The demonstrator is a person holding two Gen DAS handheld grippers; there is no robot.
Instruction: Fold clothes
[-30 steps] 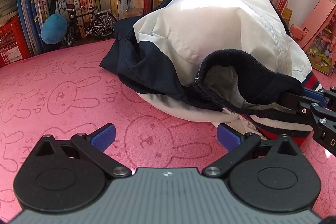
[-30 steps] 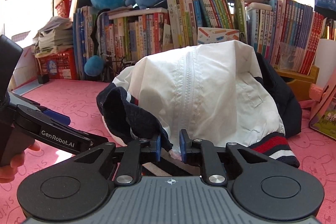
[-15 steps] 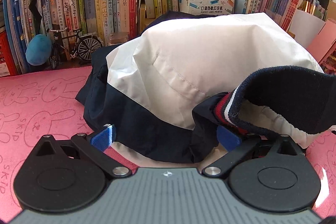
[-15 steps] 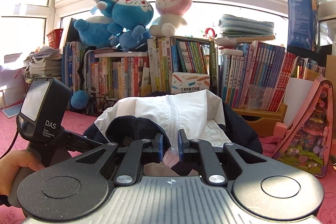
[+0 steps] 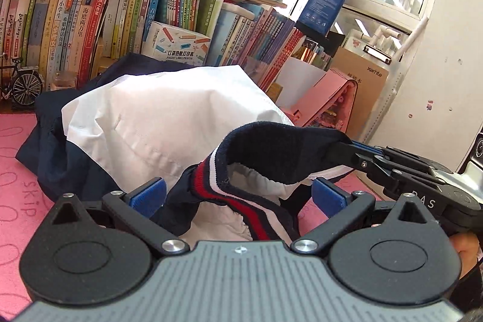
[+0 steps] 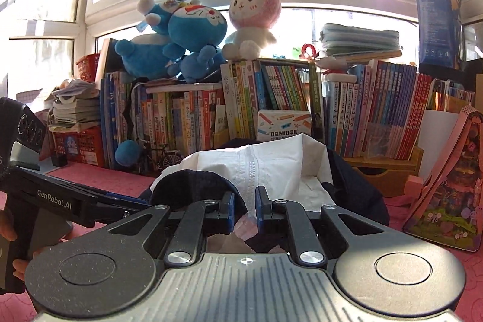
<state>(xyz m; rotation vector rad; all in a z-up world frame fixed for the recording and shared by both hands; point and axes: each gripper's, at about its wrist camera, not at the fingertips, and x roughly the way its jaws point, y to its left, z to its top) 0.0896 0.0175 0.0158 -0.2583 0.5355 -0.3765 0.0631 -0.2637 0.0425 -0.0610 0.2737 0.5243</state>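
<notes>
Jacket (image 5: 169, 116) fabric, white with navy panels and a ribbed navy collar (image 5: 271, 153) edged in red and white stripes, lies bunched directly ahead of both grippers on the pink mat (image 5: 18, 165). Nearest the left gripper (image 5: 238, 195), the striped knit band sags between its two blue pads, which stand wide apart and clamp nothing; the cloth merely drapes through the gap. Just to its right, the right gripper (image 5: 347, 148) comes in from the side with its fingers pinched together on the far edge of the collar, holding that edge lifted so the collar arches like a hood. In the right wrist view the same gripper (image 6: 244, 208) shows its blue pads close together with a fold of pale cloth caught between them, the white zip placket (image 6: 250, 168) running away ahead and the dark collar rising to its left. The left gripper's black body, marked GenRobot.AI, reaches in from the left there, partly hiding the mat. The white shell looks thin and crinkled, the collar thick and soft. Beyond the heap, the mat's rabbit outlines give way to a small model bicycle (image 5: 21, 83) at the left, a pink cardboard case (image 5: 326, 98) at the right, and a tight row of upright books (image 6: 271, 110) with a label-printer box (image 6: 283, 125) among them. Blue plush toys (image 6: 181, 38) and a pink rabbit plush (image 6: 253, 11) sit on top, against bright windows.
</notes>
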